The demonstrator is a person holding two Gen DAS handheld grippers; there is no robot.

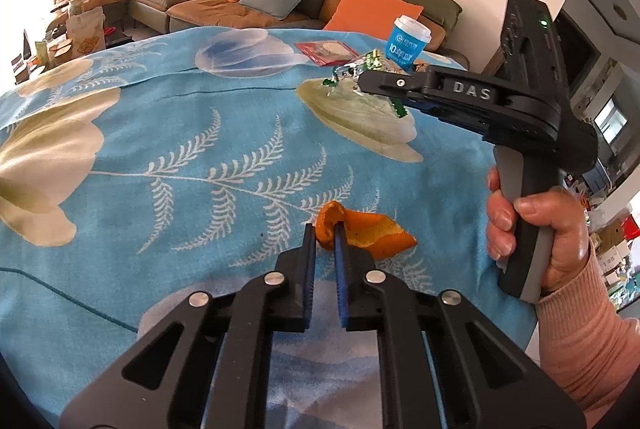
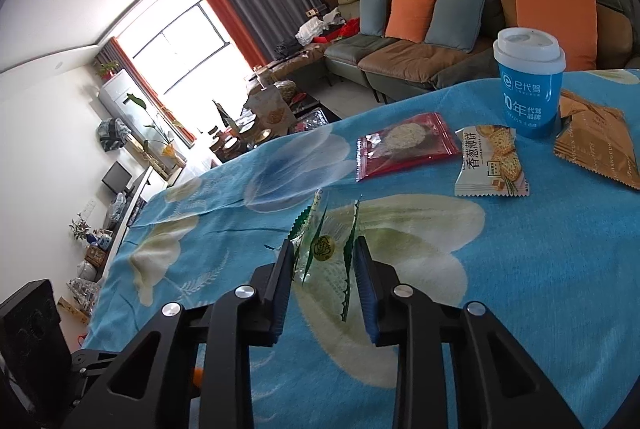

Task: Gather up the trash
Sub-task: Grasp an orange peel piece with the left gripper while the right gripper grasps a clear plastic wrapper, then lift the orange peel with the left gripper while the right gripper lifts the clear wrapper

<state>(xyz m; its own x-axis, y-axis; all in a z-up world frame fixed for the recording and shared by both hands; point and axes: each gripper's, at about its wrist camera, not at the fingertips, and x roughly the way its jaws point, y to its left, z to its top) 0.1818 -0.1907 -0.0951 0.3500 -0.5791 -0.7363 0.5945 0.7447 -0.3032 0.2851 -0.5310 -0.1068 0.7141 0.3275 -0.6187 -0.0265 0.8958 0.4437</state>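
My left gripper [image 1: 325,231] is shut on an orange peel [image 1: 372,233] and holds it just over the blue flowered cloth [image 1: 180,117]. My right gripper [image 2: 323,249] is shut on a clear wrapper with green edges [image 2: 324,249], held above the cloth [image 2: 520,269]. In the left wrist view the right gripper [image 1: 362,85] shows at the right with the wrapper [image 1: 352,81] crumpled at its tips, a hand on its handle.
A blue paper cup with a white lid [image 2: 528,85] stands at the far side. Around it lie a red snack packet [image 2: 404,145], a white cracker packet [image 2: 490,161] and an orange-brown packet [image 2: 596,145]. A sofa with cushions [image 2: 440,29] stands behind the table.
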